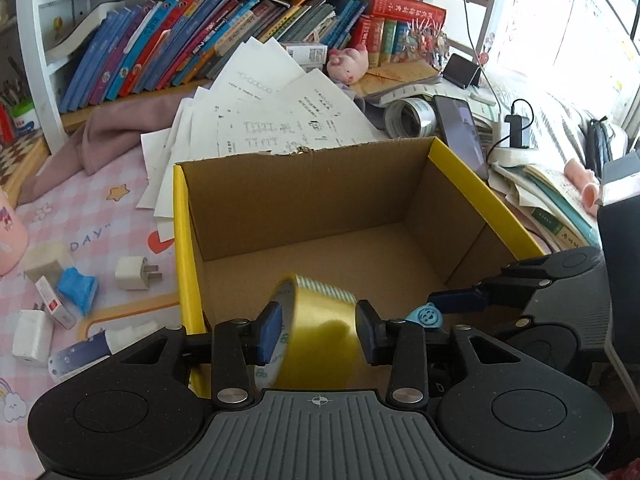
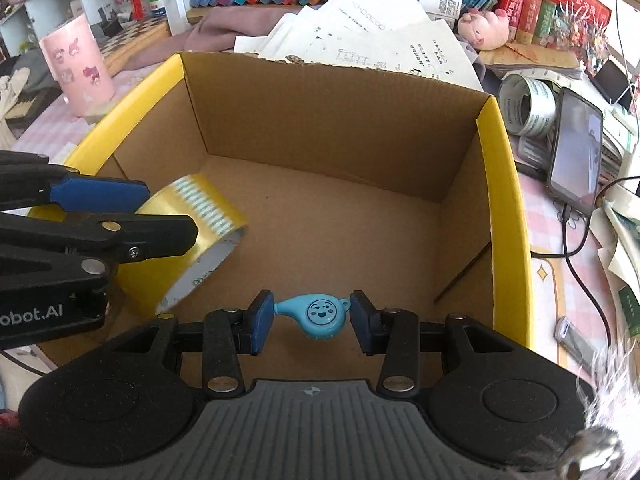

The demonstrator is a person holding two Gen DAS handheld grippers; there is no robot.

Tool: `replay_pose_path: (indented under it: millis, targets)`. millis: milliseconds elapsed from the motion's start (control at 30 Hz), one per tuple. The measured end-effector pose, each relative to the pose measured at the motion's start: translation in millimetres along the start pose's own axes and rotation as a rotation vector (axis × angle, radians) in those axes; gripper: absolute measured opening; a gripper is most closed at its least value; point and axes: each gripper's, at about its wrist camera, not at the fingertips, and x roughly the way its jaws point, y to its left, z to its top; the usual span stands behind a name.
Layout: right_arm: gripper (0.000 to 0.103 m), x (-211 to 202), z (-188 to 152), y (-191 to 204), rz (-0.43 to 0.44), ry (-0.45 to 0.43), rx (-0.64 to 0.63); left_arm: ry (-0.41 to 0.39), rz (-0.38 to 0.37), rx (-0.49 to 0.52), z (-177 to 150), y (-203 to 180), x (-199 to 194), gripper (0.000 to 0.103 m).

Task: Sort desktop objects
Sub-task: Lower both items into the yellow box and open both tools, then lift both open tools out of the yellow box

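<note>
A cardboard box with yellow outer walls (image 1: 182, 216) (image 2: 508, 200) stands open in front of both grippers. My left gripper (image 1: 318, 330) is shut on a roll of yellow tape (image 1: 320, 340) and holds it tilted over the box's near left corner; the roll also shows in the right wrist view (image 2: 200, 232), under the left gripper's fingers (image 2: 100, 194). My right gripper (image 2: 313, 318) is shut on a small blue whistle with a smiling face (image 2: 316, 316), held over the box's near edge. The whistle also shows in the left wrist view (image 1: 424, 316).
Left of the box on the pink cloth lie white chargers (image 1: 134, 272), a blue eraser (image 1: 78, 286) and small boxes. A pink cup (image 2: 78, 66) stands at left. Loose papers (image 1: 280, 116) and a bookshelf are behind; a phone (image 2: 576, 152), tape roll (image 2: 528, 106) and books are at right.
</note>
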Motion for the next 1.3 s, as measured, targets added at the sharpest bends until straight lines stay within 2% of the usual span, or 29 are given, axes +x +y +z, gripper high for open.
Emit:
replay_pose_path:
  millis: [33,167,200,267,400,500,600,667,733,800,867,900,967,1167,1300]
  targets:
    - [0.039,0,0,0,0.002,0.000,-0.004,0.000,0.004,0.002,0,-1,0,0.042]
    - [0.040,-1,0,-2,0.003,-0.004,-0.006,-0.009,0.004,0.006,0,-4,-1,0.060]
    - [0.044,-1,1,-3,0.004,-0.010,-0.002,-0.021,0.009,0.007,0,-5,-3,0.063]
    - [0.051,-3,2,-5,0.016,-0.021,0.008,-0.058,0.005,0.008,1,-5,-10,0.066]
    - [0.052,-3,3,-5,0.025,-0.022,0.013,-0.147,0.035,0.022,0,-9,-29,0.067]
    - [0.053,-4,3,-6,0.034,-0.021,0.016,-0.217,0.123,-0.018,-2,-5,-41,0.070]
    - [0.055,-4,1,-5,0.045,-0.021,0.008,-0.213,0.206,-0.126,-2,11,-43,0.069]
    - [0.055,-5,0,-5,0.053,-0.021,-0.003,-0.178,0.221,-0.205,-4,23,-38,0.067]
    - [0.055,-6,0,-5,0.057,-0.021,-0.016,-0.147,0.218,-0.269,-9,34,-33,0.060]
    - [0.055,-7,-2,-6,0.058,-0.023,-0.023,-0.112,0.211,-0.311,-12,40,-26,0.043]
    - [0.055,-8,-4,-8,0.056,-0.026,-0.022,-0.095,0.198,-0.326,-14,40,-22,0.037]
    - [0.055,-9,-5,-9,0.053,-0.028,-0.022,-0.092,0.184,-0.325,-14,39,-20,0.029]
    - [0.055,-11,-8,-11,0.048,-0.033,-0.021,-0.088,0.158,-0.313,-18,35,-20,0.022]
    - [0.055,-16,-15,-21,0.021,-0.045,0.020,-0.101,0.132,-0.250,-20,15,-20,0.021]
    - [0.070,-24,-18,-20,0.013,-0.072,0.040,-0.099,0.101,-0.223,-23,11,-22,0.021]
